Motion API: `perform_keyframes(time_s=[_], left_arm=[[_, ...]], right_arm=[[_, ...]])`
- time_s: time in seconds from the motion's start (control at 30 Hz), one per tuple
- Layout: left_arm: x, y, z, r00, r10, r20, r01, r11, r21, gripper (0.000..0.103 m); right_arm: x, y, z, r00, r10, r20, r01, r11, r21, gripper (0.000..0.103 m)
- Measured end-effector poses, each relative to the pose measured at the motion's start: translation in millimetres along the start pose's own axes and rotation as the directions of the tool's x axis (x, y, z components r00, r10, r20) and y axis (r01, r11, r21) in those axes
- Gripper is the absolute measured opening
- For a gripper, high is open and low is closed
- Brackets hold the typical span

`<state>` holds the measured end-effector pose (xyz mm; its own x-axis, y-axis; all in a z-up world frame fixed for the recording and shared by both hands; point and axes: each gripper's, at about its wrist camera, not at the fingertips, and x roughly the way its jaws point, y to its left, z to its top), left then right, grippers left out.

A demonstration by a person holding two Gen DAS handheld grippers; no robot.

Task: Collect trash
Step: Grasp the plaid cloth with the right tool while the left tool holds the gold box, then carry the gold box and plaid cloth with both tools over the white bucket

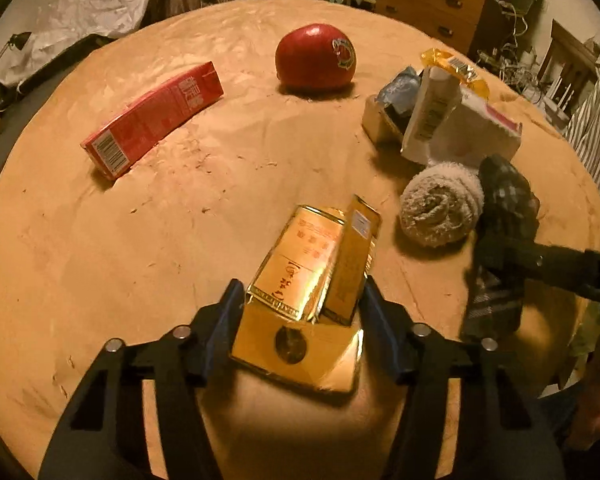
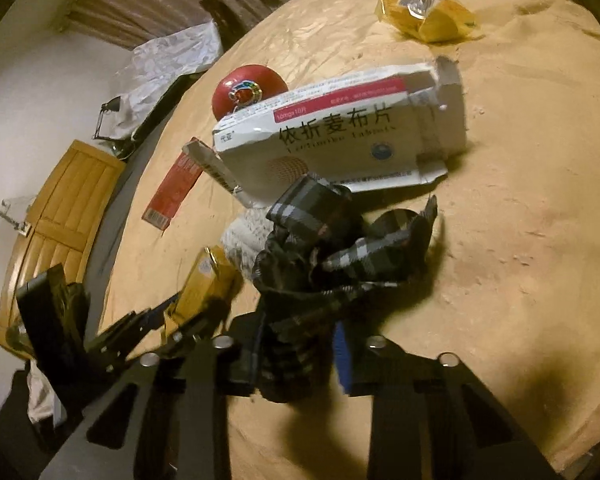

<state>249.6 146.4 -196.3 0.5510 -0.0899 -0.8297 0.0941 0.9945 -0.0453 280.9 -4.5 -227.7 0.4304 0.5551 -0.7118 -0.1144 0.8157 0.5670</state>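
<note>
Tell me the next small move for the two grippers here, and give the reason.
Probably lift both loads clear. The left gripper has the gold box between its pads, and the right gripper is shut on the dark plaid cloth, which hangs bunched beside the rolled towel on the table.

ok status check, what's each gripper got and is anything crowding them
Left gripper shut on gold box. Right gripper shut on plaid cloth. Rolled towel and white medicine box crowd close ahead.

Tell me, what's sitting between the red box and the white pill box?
The red apple sits between the red box and the white pill box, a bit farther back, in the left wrist view.
</note>
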Motion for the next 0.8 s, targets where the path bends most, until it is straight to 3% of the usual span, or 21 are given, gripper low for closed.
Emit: perform_keyframes(time_s=[0.2,0.37,0.57,0.8], left_arm=[[-18.7,-10.4,-8.7,0.997,0.034,0.068,-0.033,0.999,-0.02,0.05],[-52.4,-24.6,-14.1,0.983,0.091,0.162,-0.084,0.995,-0.052,0.05],[-117.7,-66.8,-16.6,0.937,0.14,0.32,-0.123,0.99,-0.075,0.05],[-174.3,-116.5,-21.7,0.861,0.198,0.468,-0.166,0.98,-0.108,0.05]], right_arm=[[-44.4,14.0,-11.9,0.995,-0.063,0.082,0.078,0.98,-0.183,0.023],[-89.2,30.5,-22.9,0.969,-0.113,0.22,0.181,0.931,-0.318,0.023],[-140.7,44.3,-30.2,0.919,-0.116,0.376,0.277,0.869,-0.409,0.023],[-197.3,58.7,-49.9,0.859,-0.085,0.504,0.342,0.829,-0.443,0.023]])
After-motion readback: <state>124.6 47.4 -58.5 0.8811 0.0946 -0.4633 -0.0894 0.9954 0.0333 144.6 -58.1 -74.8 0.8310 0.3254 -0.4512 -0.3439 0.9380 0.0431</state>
